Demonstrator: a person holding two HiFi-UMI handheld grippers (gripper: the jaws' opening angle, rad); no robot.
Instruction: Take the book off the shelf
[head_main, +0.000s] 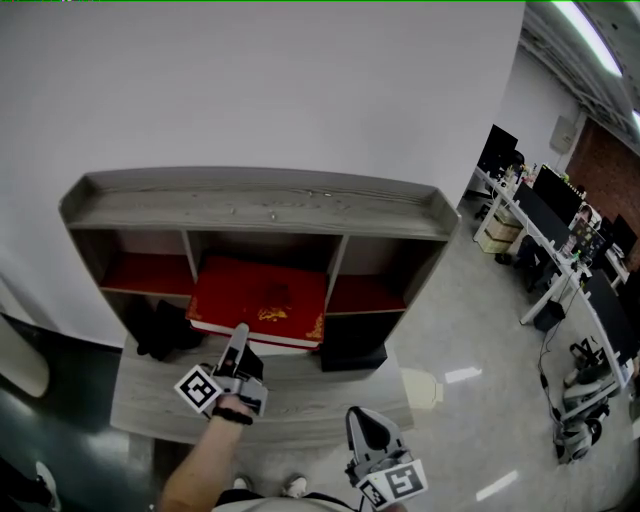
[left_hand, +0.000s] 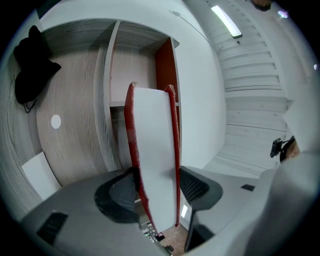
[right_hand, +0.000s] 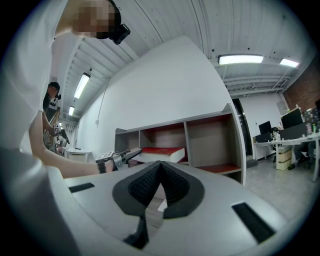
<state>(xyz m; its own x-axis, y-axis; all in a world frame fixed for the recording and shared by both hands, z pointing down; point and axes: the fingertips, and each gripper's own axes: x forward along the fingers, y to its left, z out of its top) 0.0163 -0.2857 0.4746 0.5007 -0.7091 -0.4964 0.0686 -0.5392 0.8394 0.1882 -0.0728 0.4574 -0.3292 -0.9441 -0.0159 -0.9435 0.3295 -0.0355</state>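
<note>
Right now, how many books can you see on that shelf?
1. The red book sticks out of the middle compartment of the shelf, with the left gripper clamped on it. Others could be hidden in the darker compartments.

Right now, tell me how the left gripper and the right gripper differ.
The left gripper is clamped on the red book; the right gripper is shut on nothing. The left gripper reaches to the shelf; the right gripper hangs back from it. Both are the same grey handheld kind.
</note>
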